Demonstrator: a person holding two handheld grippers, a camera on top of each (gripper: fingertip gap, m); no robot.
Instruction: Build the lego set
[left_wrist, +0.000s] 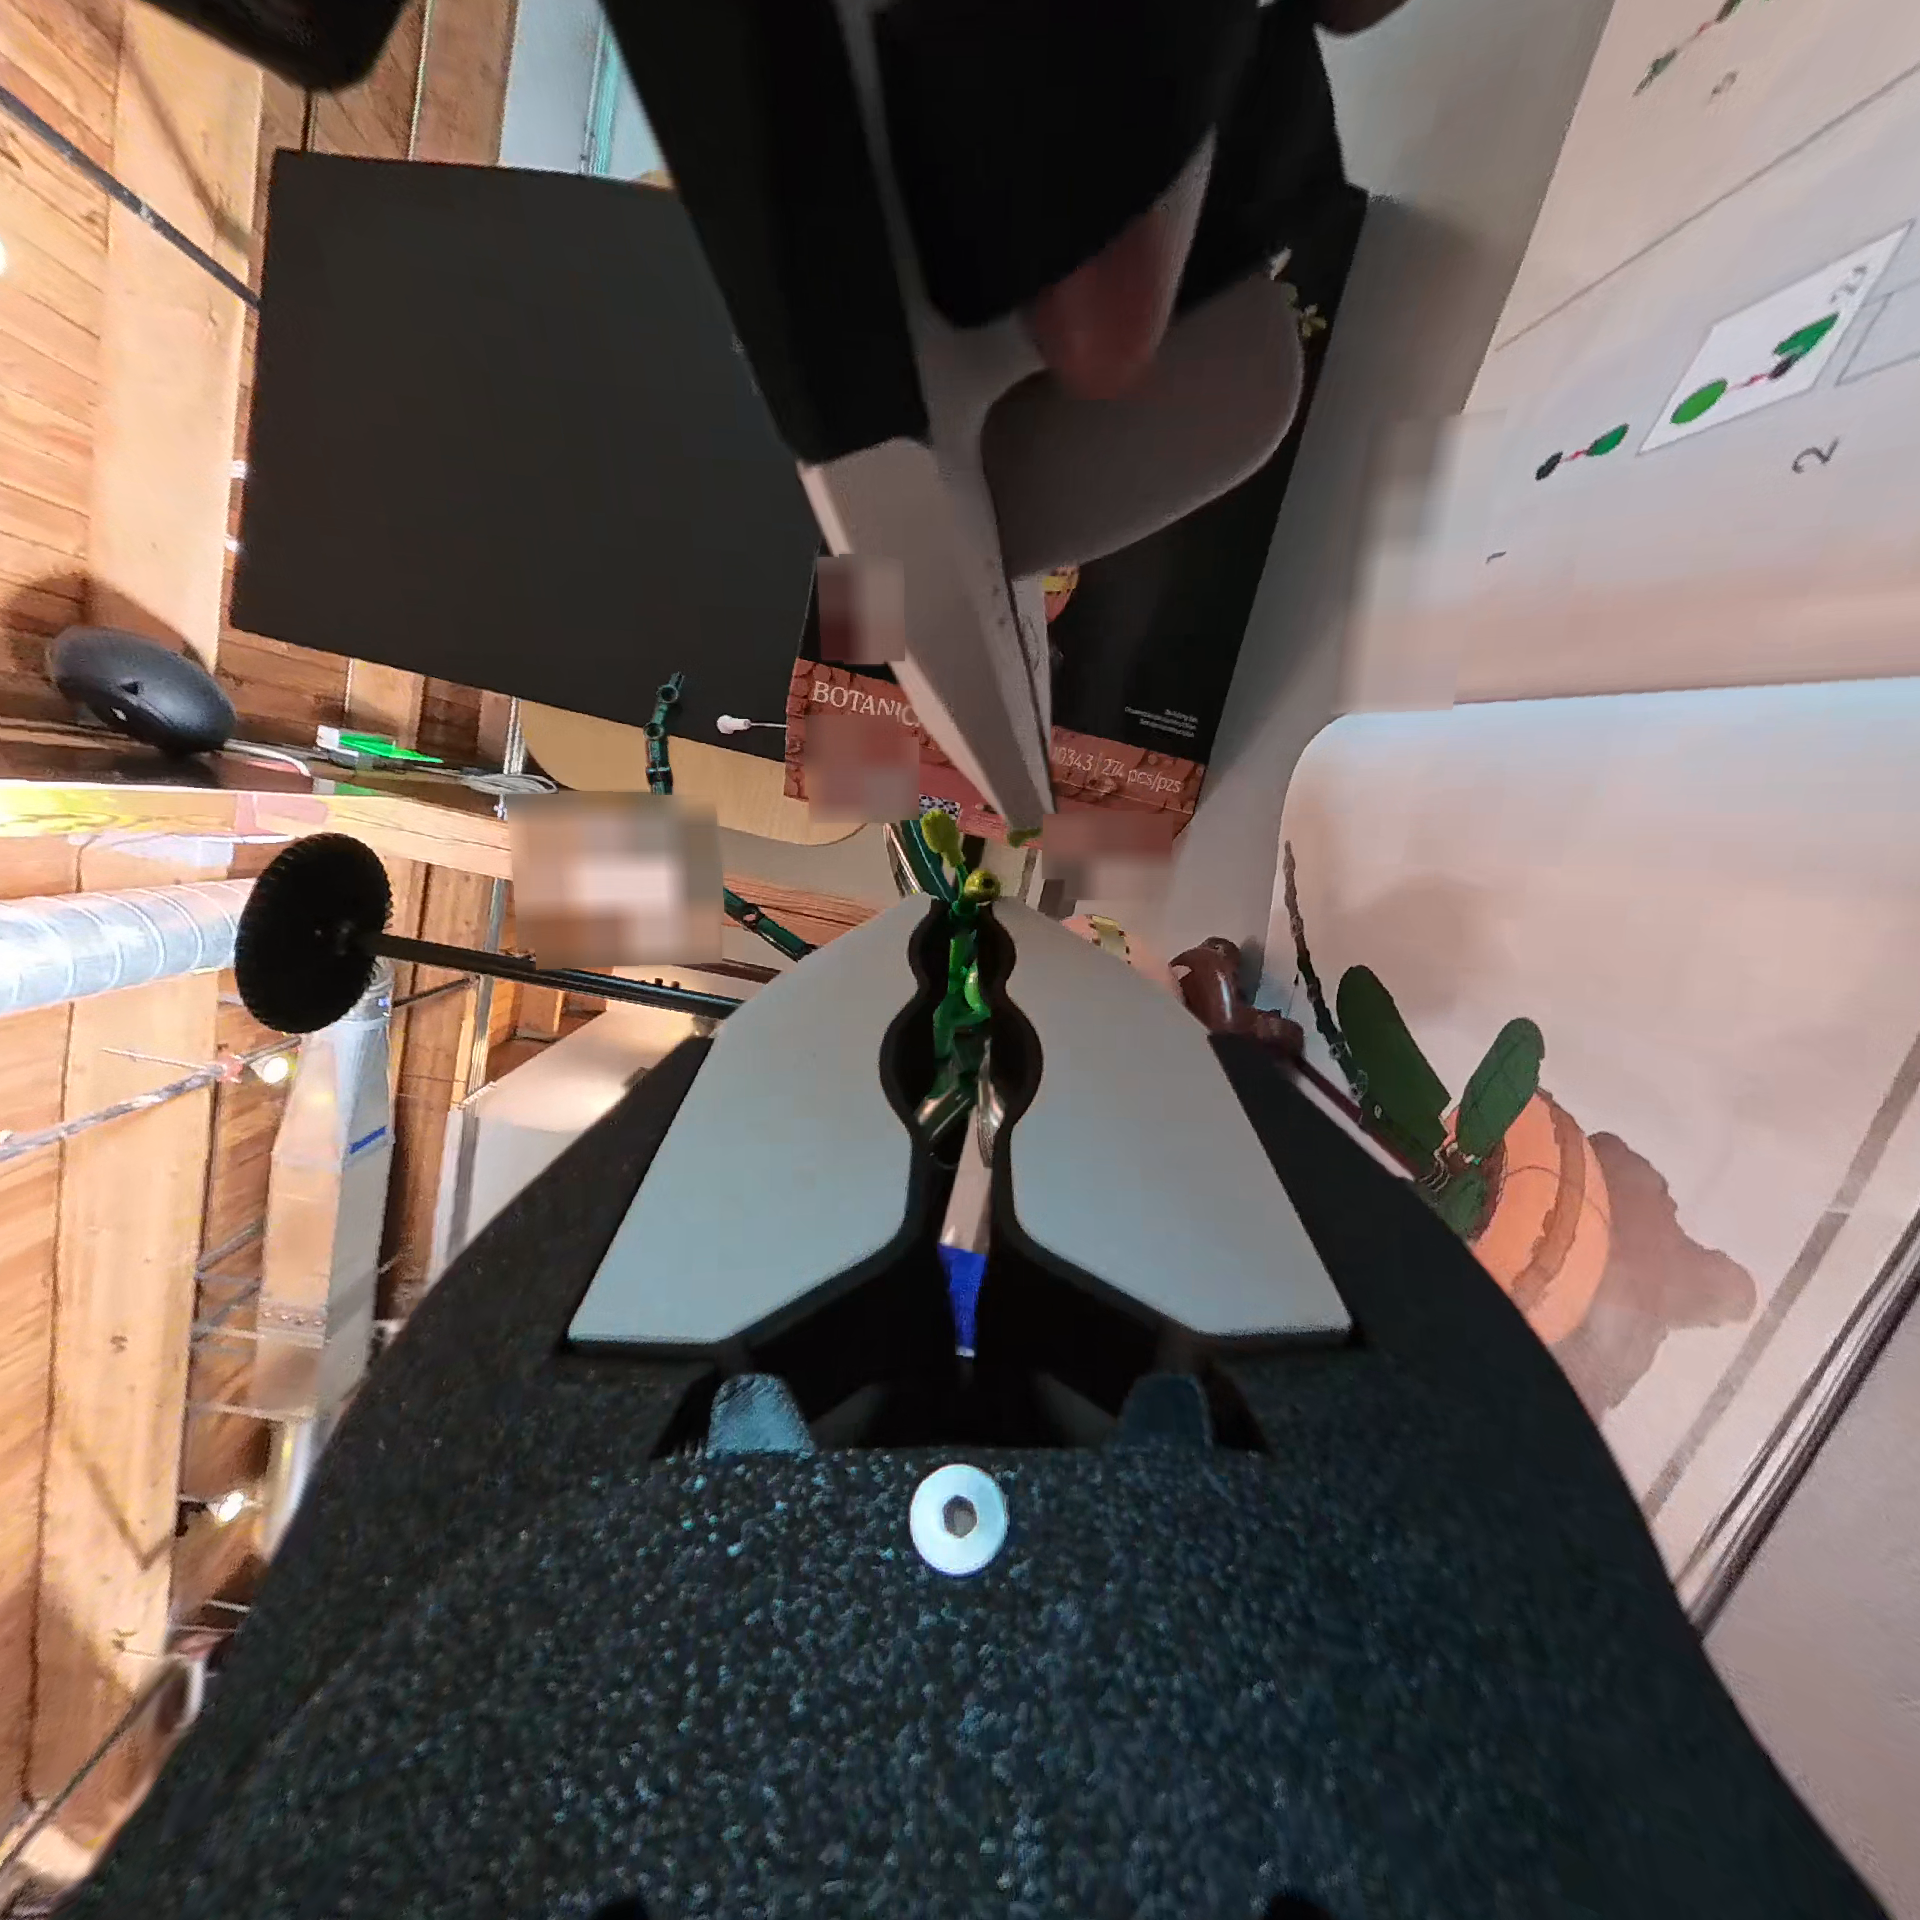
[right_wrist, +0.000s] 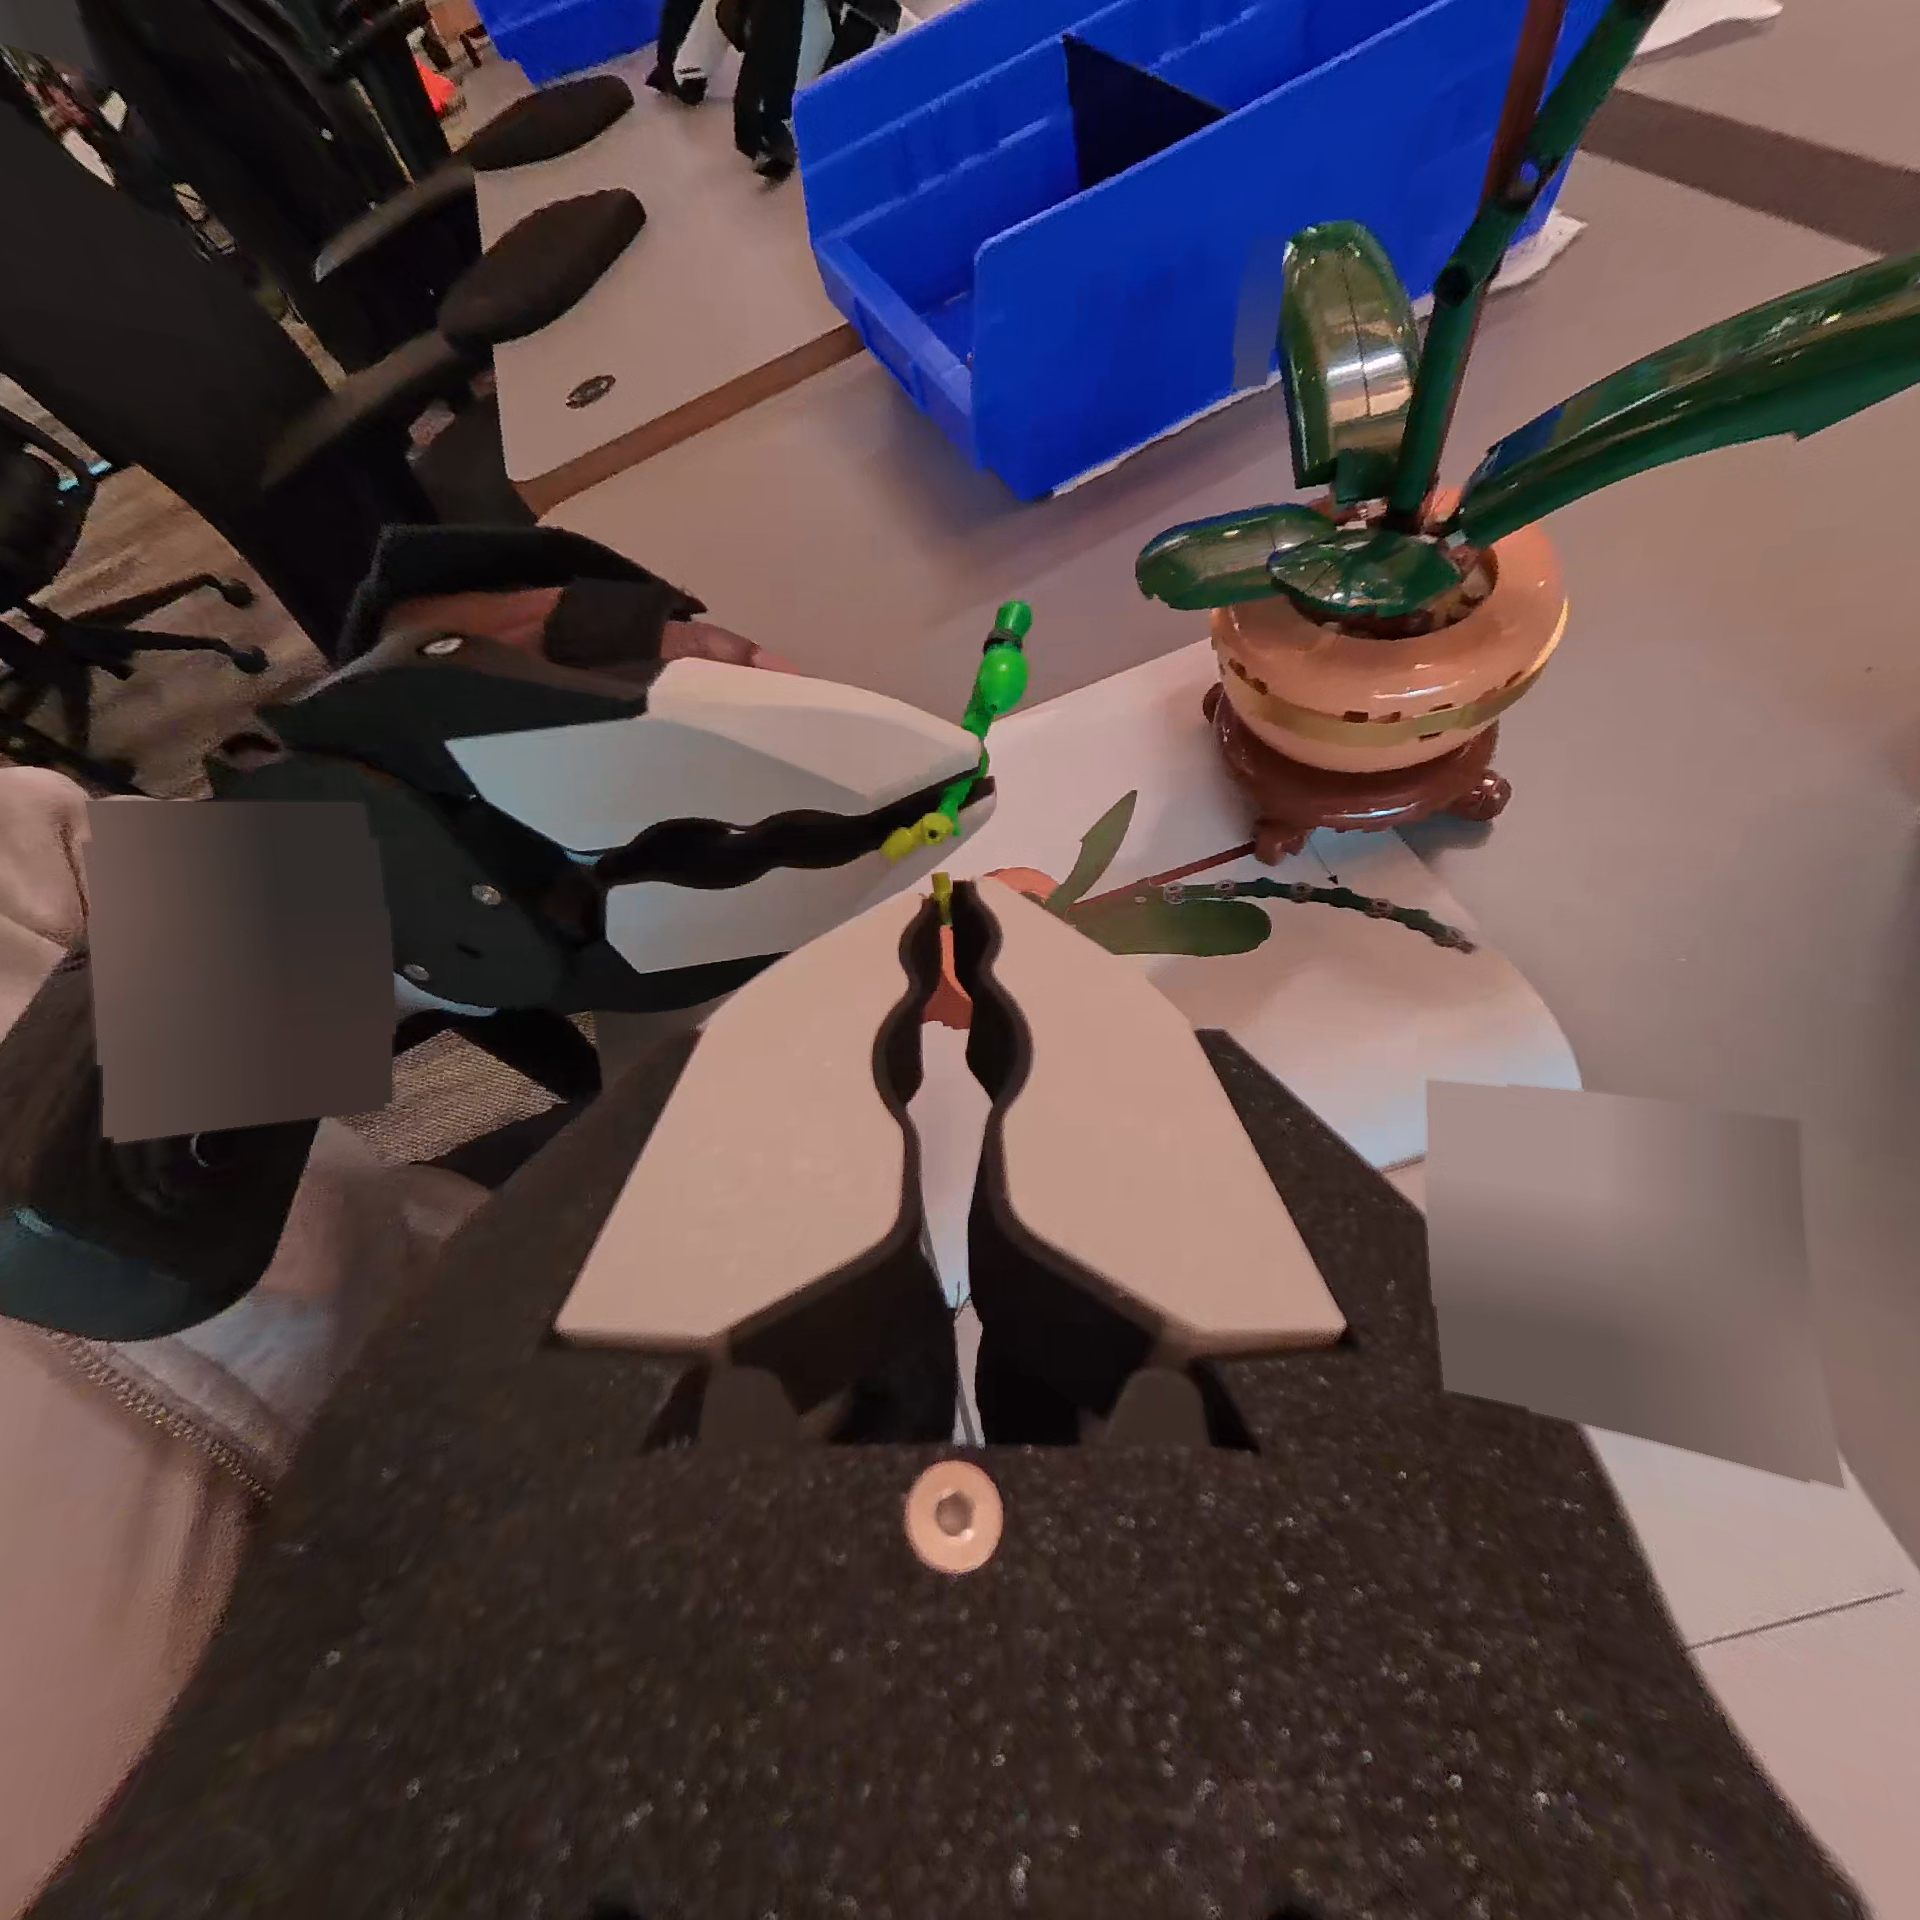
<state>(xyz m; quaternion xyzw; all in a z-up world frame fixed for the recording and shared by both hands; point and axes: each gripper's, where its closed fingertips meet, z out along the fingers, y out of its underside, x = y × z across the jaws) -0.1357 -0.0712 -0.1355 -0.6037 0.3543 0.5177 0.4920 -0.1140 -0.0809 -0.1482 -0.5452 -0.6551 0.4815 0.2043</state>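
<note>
My left gripper (left_wrist: 961, 909) is shut on a thin green Lego stem (left_wrist: 964, 987) with yellow-green tips (left_wrist: 982, 885). In the right wrist view the left gripper (right_wrist: 977, 779) lies sideways at the left, and the stem (right_wrist: 1003, 670) sticks out with bright green buds. My right gripper (right_wrist: 951, 891) is shut on a small yellow-green piece (right_wrist: 942, 891), just below the stem's yellow-green end (right_wrist: 920, 836) and slightly apart from it. In the left wrist view the right gripper (left_wrist: 1029, 816) comes in from above. The built orchid pot (right_wrist: 1382, 665) with dark green leaves stands at the right.
A blue bin (right_wrist: 1091, 260) stands behind the pot. An open instruction booklet (right_wrist: 1351, 1039) lies under the grippers and also shows in the left wrist view (left_wrist: 1558, 883). The Lego box (left_wrist: 1132, 675) stands behind. Office chairs (right_wrist: 312, 364) are at the left, off the table's edge. Less than 4 cm separates the two grippers' tips. My left tips are roughly 11 centimeters from the built orchid pot (right_wrist: 1382, 665).
</note>
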